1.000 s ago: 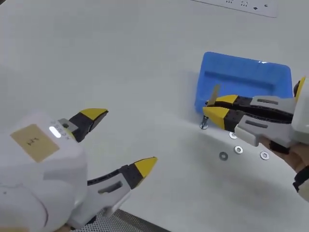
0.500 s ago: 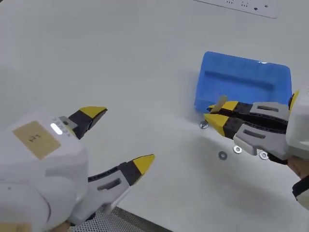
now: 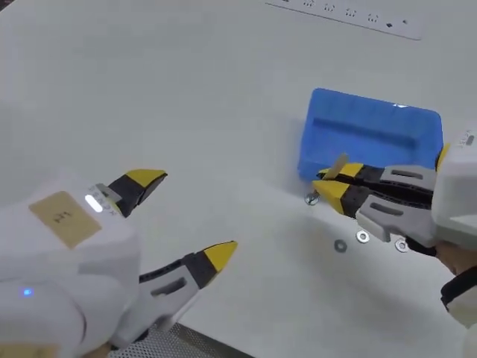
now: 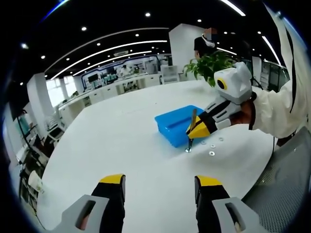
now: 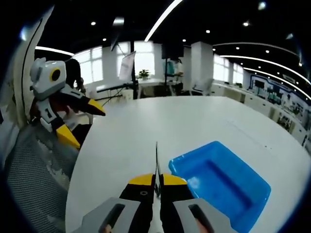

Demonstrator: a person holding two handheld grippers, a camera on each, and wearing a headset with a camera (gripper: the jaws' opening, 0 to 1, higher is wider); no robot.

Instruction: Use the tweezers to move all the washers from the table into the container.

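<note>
My right gripper is shut on the tweezers, whose tan handle sticks up between the jaws. Their metal tip touches the table at the front left corner of the blue container. Whether the tip holds a washer I cannot tell. Three loose washers lie on the table just under that gripper. My left gripper hovers open at the lower left, nothing between its fingers. The left gripper view shows the right gripper, the tweezers, the container and the washers. In the right gripper view the tweezers rise from the shut jaws beside the container.
The white table stretches wide and bare to the left and back. A power strip lies along its far edge. A mesh surface shows below the near edge. A potted plant stands behind the right gripper.
My right gripper has sunk a little lower over the washers, hiding one of them. The tweezers' tip stays at the container's corner. The left gripper holds still; the head camera shifted slightly.
</note>
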